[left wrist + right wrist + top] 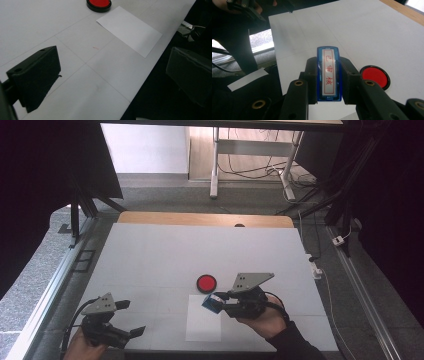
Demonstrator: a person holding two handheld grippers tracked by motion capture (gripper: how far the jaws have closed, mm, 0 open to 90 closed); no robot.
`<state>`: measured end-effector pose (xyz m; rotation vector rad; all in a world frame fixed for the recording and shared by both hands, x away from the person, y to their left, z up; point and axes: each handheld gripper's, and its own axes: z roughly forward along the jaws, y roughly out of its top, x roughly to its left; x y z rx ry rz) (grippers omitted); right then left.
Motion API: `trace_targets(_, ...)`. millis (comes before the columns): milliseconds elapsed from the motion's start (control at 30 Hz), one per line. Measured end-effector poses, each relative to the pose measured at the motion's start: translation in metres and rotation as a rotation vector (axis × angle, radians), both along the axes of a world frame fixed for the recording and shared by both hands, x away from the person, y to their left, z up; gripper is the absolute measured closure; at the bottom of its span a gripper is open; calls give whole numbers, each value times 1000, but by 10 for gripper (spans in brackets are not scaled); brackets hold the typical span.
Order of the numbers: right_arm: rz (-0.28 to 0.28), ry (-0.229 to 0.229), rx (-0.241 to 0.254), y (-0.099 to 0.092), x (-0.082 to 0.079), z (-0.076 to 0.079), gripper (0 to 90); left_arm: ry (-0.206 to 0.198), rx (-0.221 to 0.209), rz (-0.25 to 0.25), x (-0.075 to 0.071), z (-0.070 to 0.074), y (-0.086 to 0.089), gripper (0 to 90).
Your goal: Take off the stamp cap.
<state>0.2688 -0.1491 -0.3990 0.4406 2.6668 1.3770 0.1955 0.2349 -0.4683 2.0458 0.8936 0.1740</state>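
Note:
My right gripper is shut on a blue stamp and holds it above the upper right corner of a white paper sheet. In the right gripper view the stamp sits between the jaws of that gripper, its white label with red characters facing up. A round red ink pad in a black case lies just beyond the sheet, close to the stamp. My left gripper rests near the front left of the table, open with nothing between its jaws. Its own view shows the gripper with jaws spread wide.
The white table top has a wooden strip along its far edge. The table's front edge runs close under my left gripper. The ink pad and the paper sheet lie ahead of it. A metal rail borders the left side.

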Motion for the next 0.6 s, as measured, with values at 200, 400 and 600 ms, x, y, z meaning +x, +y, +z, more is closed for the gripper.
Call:
trace_targets(200, 8, 1, -1, 1, 1, 2, 713, 11, -32, -42, 10, 2, -7, 0)
trace_targets(400, 20, 3, 1, 0, 1, 4, 713, 15, -67, -91, 25, 6, -18, 0)
trace_targets(600, 36, 6, 14, 0, 3, 5, 713, 7, -55, -128, 37, 9, -35, 0)
